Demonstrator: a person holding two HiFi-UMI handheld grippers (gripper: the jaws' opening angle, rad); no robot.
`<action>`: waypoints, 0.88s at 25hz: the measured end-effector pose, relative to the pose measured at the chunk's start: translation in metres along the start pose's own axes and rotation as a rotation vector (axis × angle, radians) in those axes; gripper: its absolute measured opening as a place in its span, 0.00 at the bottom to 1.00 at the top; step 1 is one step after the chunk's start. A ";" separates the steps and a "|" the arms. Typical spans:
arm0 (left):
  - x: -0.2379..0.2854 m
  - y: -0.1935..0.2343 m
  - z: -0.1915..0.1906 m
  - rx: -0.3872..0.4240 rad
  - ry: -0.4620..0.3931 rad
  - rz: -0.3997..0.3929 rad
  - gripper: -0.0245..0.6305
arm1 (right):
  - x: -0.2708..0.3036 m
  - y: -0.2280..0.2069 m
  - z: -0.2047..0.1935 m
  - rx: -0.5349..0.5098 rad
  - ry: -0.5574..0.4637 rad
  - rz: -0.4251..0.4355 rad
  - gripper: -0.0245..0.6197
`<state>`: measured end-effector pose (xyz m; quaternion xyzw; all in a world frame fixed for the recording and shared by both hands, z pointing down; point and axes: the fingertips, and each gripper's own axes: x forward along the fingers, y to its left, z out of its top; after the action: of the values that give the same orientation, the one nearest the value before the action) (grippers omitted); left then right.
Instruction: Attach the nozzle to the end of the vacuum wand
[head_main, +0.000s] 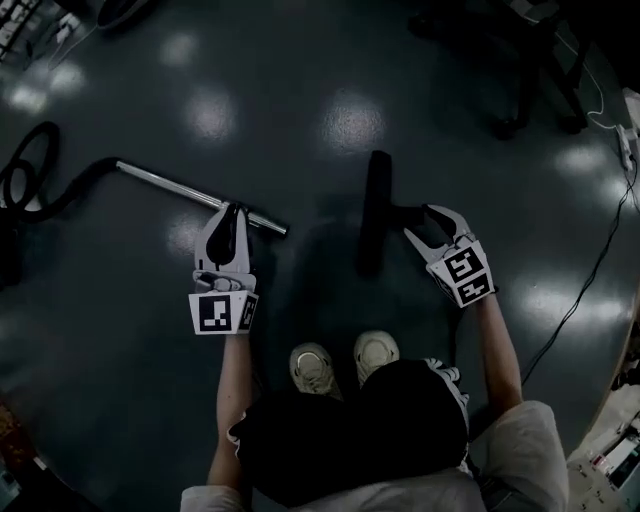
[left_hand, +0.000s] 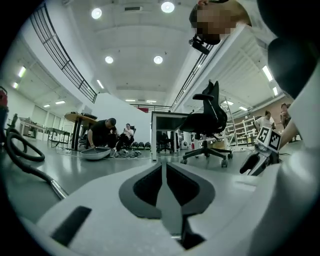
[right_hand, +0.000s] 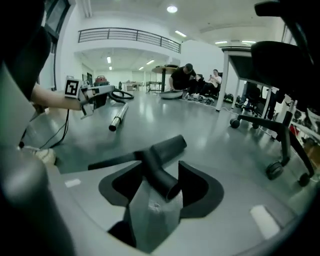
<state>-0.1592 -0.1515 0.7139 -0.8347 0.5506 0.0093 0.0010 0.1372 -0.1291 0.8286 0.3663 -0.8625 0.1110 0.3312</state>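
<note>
In the head view the left gripper (head_main: 235, 210) is covering a stretch of the vacuum wand (head_main: 170, 185), and the hose (head_main: 60, 195) is running out past the left edge. The left gripper view is showing only a short piece of the wand beside the gripper's own body. The right gripper (head_main: 418, 221) is hiding the neck end of the nozzle (head_main: 376, 210). The far people (left_hand: 102, 132) are appearing too small to tell.

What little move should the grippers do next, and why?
Probably close the right gripper on the nozzle: its jaws stand open with the nozzle's neck between them, not pinched yet. The wand lies on the floor by the left gripper, whose jaws are together and empty.
</note>
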 end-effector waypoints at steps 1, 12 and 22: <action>-0.002 0.003 -0.013 -0.002 0.015 0.008 0.08 | 0.008 -0.004 -0.012 -0.016 0.019 0.001 0.38; -0.011 0.013 -0.065 -0.034 0.080 0.021 0.08 | 0.040 -0.012 -0.063 0.111 0.099 0.116 0.42; -0.007 0.016 -0.061 -0.012 0.061 0.043 0.08 | 0.033 0.047 0.063 0.017 -0.216 0.232 0.18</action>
<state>-0.1754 -0.1518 0.7755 -0.8225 0.5682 -0.0129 -0.0212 0.0564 -0.1418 0.8048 0.2766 -0.9286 0.1158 0.2186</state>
